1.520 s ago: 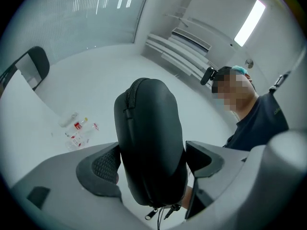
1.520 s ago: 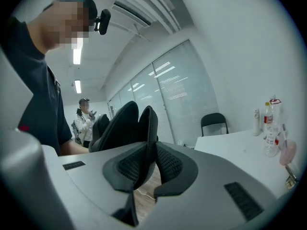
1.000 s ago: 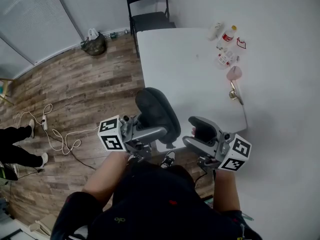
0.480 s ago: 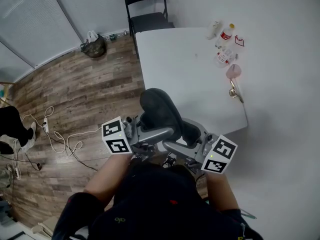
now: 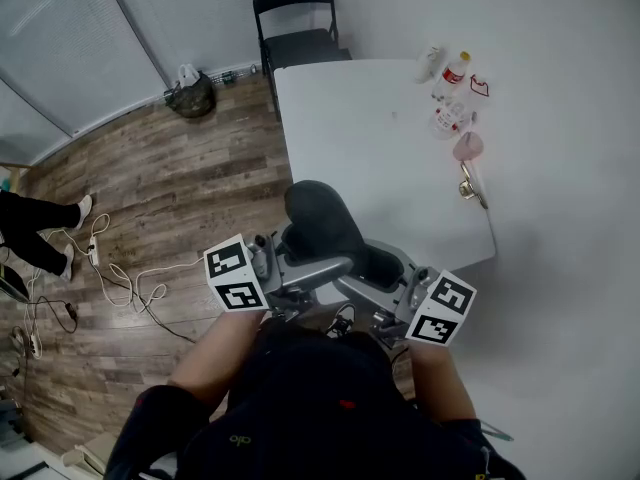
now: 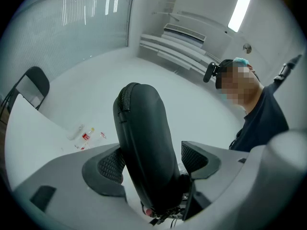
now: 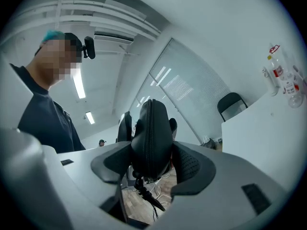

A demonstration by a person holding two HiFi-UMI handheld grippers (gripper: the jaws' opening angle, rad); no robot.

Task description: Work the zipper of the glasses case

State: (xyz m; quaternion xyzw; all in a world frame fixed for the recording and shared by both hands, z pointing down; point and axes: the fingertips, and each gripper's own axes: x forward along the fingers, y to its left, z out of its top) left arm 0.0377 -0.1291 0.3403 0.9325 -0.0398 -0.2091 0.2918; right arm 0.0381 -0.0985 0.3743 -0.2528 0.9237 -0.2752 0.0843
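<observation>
A black oval glasses case [image 5: 322, 220] is held in the air over the near edge of the white table [image 5: 370, 138]. My left gripper [image 5: 318, 260] is shut on its lower part from the left, and the left gripper view shows the case [image 6: 144, 143] standing up between the pads, zipper [image 6: 122, 99] along its left edge. My right gripper [image 5: 375, 270] comes in from the right. Its jaws have just been closing, and they now press on the case [image 7: 151, 138] from both sides. The zipper [image 7: 147, 123] faces that camera, and a pull cord [image 7: 144, 190] hangs below.
Bottles [image 5: 455, 73], a pink item [image 5: 468, 146] and a metal tool [image 5: 470, 188] lie at the table's far right. A black folding chair [image 5: 295, 18] stands beyond the table. Cables [image 5: 110, 278] trail over the wooden floor, where another person's legs [image 5: 40, 228] show at left.
My right gripper has moved left from beside the case and closed around its near end. The left gripper has kept its hold with a slight roll. The person at left has walked.
</observation>
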